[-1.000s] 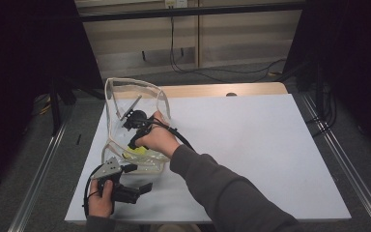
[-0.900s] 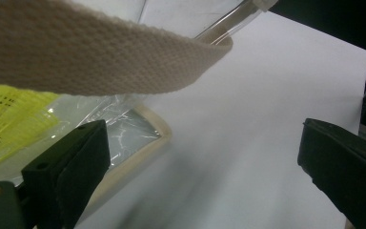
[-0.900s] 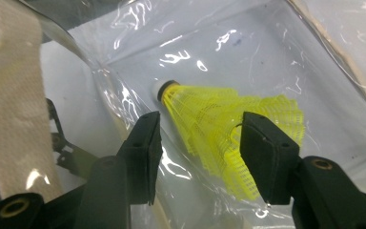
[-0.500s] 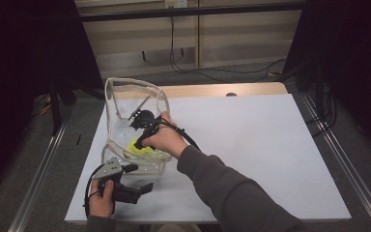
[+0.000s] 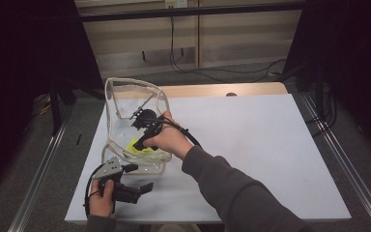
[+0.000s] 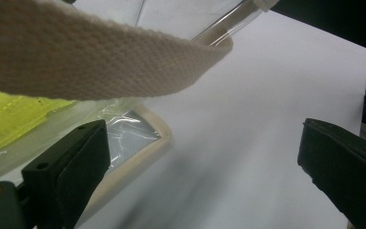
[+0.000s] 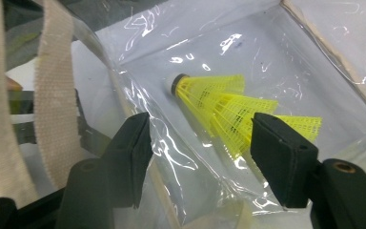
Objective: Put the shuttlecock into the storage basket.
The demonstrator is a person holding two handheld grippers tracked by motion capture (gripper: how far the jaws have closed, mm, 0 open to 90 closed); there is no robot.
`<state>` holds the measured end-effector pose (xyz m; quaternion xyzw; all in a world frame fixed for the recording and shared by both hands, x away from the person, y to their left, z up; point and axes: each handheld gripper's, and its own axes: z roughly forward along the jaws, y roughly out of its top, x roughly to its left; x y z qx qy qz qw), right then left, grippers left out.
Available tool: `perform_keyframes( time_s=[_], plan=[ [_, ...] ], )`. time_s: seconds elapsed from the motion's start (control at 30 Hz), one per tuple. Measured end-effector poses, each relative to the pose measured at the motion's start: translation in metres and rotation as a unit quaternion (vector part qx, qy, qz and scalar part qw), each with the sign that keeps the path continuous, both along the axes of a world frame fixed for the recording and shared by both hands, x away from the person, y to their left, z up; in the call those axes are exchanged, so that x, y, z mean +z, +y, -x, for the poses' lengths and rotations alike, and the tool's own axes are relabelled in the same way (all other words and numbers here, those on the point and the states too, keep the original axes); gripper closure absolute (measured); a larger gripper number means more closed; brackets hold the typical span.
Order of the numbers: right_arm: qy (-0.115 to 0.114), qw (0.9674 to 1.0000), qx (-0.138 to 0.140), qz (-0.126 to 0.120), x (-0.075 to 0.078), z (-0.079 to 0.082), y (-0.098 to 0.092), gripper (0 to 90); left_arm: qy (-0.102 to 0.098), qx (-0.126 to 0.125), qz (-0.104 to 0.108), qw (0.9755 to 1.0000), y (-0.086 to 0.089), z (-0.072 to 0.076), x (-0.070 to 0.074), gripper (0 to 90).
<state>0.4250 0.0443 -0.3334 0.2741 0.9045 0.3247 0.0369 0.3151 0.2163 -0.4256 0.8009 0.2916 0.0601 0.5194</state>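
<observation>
Left gripper (image 5: 142,187) sits low at the near-left corner of the worktop (image 5: 270,145), just outside the near edge of the clear plastic bag (image 5: 125,96). Its own view has the fingers (image 6: 71,167) spread wide with nothing between them; the bag's cream strap (image 6: 76,57) hangs across above them and the bag's trimmed edge lies just past the left finger. It looks parked, maybe there to steady the bag, but it is not touching anything I can confirm. Moving right: the bag stands open-mouthed on the left part of the worktop, and inside, low on its floor, are yellow shuttlecocks (image 7: 228,109), stacked one into another, also visible as a yellow patch from above (image 5: 137,145). Right gripper (image 5: 147,133) is reached down into the bag mouth, right hand (image 5: 169,140) at the rim. Its fingers (image 7: 281,157) are apart and empty. Key relation: the shuttlecock stack lies straight ahead of and slightly beyond the right fingers, roughly centred in the gap, the white cork end (image 7: 176,83) pointing up-left in the right gripper view and the skirts trailing lower-right, so the long axis runs diagonally across the gap rather than along it. Right gripper is clearly the nearer one. My read: the next move is a short push forward and a close across the skirts; a fold of bag film may sit between fingers and stack, can't tell.
</observation>
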Motion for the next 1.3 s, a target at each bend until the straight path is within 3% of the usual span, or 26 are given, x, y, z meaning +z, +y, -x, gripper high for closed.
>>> perform_keyframes(
  time_s=[0.63,1.3],
  plan=[
    [0.005,0.9996,0.013,-0.025,0.022,0.007,-0.013,28.3,0.001,-0.003,-0.001,1.0000,-0.001,-0.002,0.000,3.7],
    [0.008,0.9991,0.024,-0.035,0.033,0.012,-0.031,19.5,0.000,-0.003,-0.004,1.0000,-0.001,0.001,0.001,3.7]
  ],
)
